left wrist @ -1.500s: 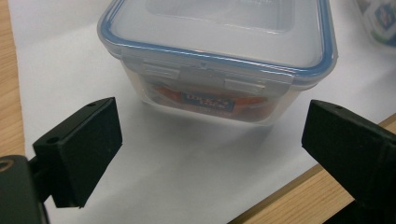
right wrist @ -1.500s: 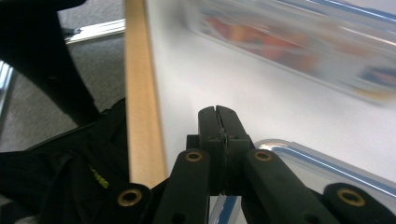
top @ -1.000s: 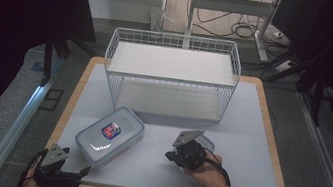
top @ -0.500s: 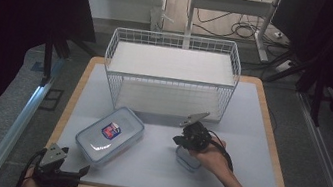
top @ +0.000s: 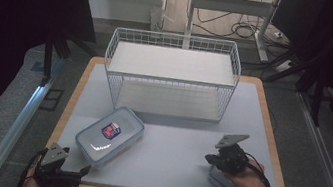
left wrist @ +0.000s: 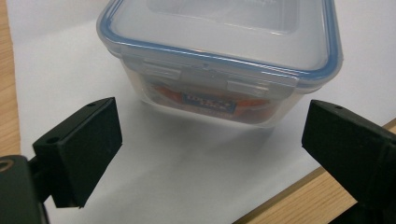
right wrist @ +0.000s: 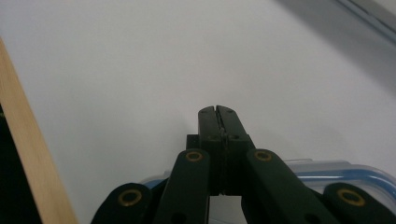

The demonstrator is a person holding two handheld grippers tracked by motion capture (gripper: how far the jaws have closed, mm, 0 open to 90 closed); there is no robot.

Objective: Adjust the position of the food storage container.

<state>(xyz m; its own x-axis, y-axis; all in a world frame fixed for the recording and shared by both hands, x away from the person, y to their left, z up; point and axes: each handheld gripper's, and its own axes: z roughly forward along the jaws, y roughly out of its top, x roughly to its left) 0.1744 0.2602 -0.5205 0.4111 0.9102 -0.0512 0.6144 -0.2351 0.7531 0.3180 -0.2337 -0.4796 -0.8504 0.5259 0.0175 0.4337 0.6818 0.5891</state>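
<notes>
Fingers of right gripper (right wrist: 219, 112) pressed together, empty, over small clear blue-rimmed plastic box (top: 221, 179), near right; left gripper (left wrist: 212, 154) fingers wide apart, empty, facing large clear blue-rimmed lidded container (left wrist: 219, 56) on white worktop (top: 171, 145).

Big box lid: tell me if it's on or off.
On. The lid sits on the box, front latch folded down.

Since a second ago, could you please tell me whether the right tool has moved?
Yes. The right tool has shifted rightward along the table's near part, away from the large lidded container, toward the table's right edge, over a small container.
</notes>
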